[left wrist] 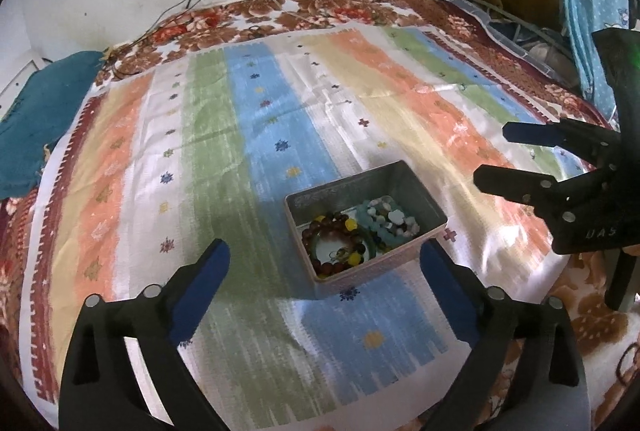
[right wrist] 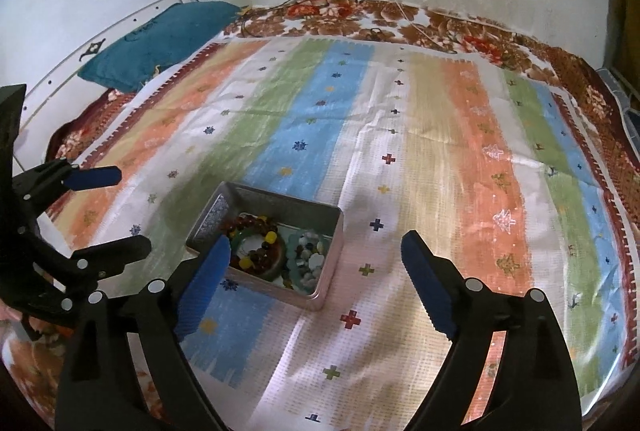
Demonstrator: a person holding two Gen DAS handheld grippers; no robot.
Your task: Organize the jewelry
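A brown floral blanket (left wrist: 328, 11) covers the bed, and over it lies a striped mat in orange, green, blue and cream (left wrist: 256, 135). A teal pillow (right wrist: 160, 31) sits upper left in the right wrist view. Just below centre of the left wrist view stands a small rectangular grey metal tin (left wrist: 416, 187), holding a reddish-brown bead bracelet (left wrist: 320, 231) and pale teal-and-white beads (left wrist: 384, 219). The left gripper (left wrist: 324, 259) and right gripper (right wrist: 316, 255) both spread wide, empty, above the mat.

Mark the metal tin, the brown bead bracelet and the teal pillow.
Grey rectangular metal tin (left wrist: 412, 187): left wrist view, far inner wall.
Brown bead bracelet (left wrist: 310, 231): left wrist view, left arc.
Teal pillow (right wrist: 160, 31): right wrist view, centre.
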